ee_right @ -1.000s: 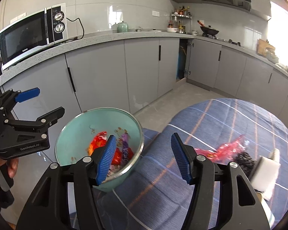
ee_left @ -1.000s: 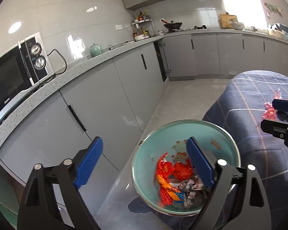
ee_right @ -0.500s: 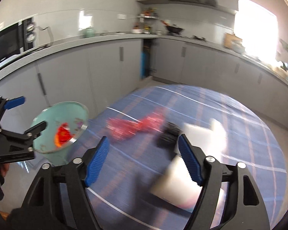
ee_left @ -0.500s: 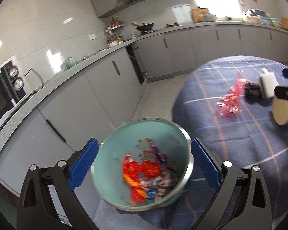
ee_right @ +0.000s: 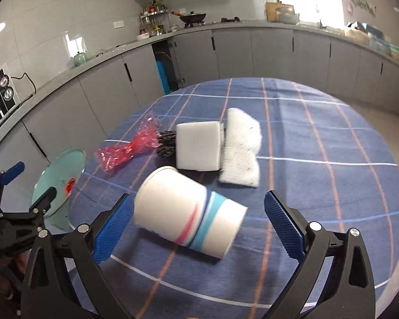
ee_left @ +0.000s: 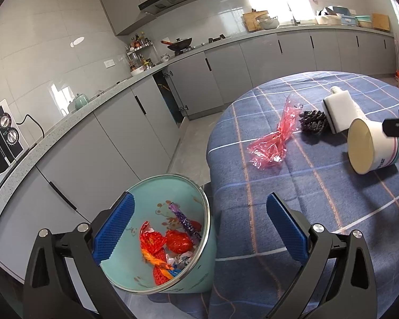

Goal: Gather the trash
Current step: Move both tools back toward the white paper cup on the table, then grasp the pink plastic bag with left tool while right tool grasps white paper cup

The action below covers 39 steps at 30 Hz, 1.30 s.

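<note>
The right gripper [ee_right: 198,220], earlier over the teal trash bin [ee_left: 170,236], is now opening its jaws over a tipped paper cup [ee_right: 188,219], untouched between them. The left gripper [ee_left: 198,227] is opening wider, empty, the bin now left of centre.
</note>
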### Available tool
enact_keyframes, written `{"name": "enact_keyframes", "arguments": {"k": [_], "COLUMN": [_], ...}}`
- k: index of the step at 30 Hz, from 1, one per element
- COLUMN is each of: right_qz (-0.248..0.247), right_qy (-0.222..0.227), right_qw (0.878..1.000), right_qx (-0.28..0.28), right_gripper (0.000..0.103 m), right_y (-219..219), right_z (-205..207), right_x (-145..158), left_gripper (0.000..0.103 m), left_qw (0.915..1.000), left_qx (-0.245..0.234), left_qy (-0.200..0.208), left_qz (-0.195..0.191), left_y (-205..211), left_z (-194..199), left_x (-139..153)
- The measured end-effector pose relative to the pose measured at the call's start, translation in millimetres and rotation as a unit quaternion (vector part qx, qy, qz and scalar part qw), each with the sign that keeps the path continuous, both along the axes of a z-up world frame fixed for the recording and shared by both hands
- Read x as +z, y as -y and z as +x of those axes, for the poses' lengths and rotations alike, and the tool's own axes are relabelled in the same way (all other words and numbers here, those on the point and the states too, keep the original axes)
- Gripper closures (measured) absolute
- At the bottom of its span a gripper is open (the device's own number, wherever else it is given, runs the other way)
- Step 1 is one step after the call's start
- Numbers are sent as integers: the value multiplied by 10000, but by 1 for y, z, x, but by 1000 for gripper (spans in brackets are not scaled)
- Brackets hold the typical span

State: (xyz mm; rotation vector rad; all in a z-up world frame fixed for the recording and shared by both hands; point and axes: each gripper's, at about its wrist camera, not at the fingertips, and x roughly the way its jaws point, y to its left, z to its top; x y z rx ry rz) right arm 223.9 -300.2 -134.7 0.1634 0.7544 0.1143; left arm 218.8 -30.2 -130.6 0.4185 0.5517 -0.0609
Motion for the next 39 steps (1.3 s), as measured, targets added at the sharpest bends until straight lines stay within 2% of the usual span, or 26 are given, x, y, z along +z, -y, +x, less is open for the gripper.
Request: {"name": "enact_keyframes", "arguments": {"k": [8, 13, 16, 24, 25, 26, 31, 32, 33, 34, 36, 39], "right_qz": [-213, -180, -350, -359, -360, -390, -483, -492, -508, -482, -429, -666], "right_qy": [-313, -361, -298, -272, -223, -232, -168, -172, -156, -64, 140, 78], "right_qw": [9991, 9991, 9988, 9983, 9982, 9981, 9979, 9978, 9976, 9975, 9966, 9922], "right_qx": [211, 104, 179, 382, 418, 420, 396, 402, 444, 516, 685, 1048], "right_gripper": [4, 4, 5, 7, 49, 57, 55, 51, 33, 21, 18, 18], "right_y": [-14, -16, -25, -23, -22, -21, -11, -10, -9, -7, -3, -5], "right_z": [12, 14, 16, 10, 7, 6, 5, 4, 3, 1, -2, 11], "right_x": [-15, -15, -16, -13, -12, -10, -3, -3, -2, 0, 7, 6], "left_gripper": [5, 5, 5, 5, 5, 5, 5, 5, 5, 5, 5, 5], "left_qw": [10000, 10000, 10000, 9999, 9999, 9999, 9997, 9996, 9994, 9994, 9994, 9994], "left_qx": [6, 15, -21, 9, 10, 6, -79, -107, -137, -165, -163, -128], "left_qy": [-33, -58, -49, -53, -45, -46, -89, -126, -155, -176, -187, -221], "left_qz": [-44, -64, -46, -132, -137, -144, -215, -243, -261, -262, -235, -246], "left_y": [-4, -4, -2, -4, -3, -2, 12, 15, 18, 21, 25, 25], "left_z": [1, 3, 2, 6, 7, 8, 23, 26, 29, 32, 37, 43], "left_x": [-1, -3, -2, 1, 2, 2, 4, 3, 3, 3, 2, -1]}}
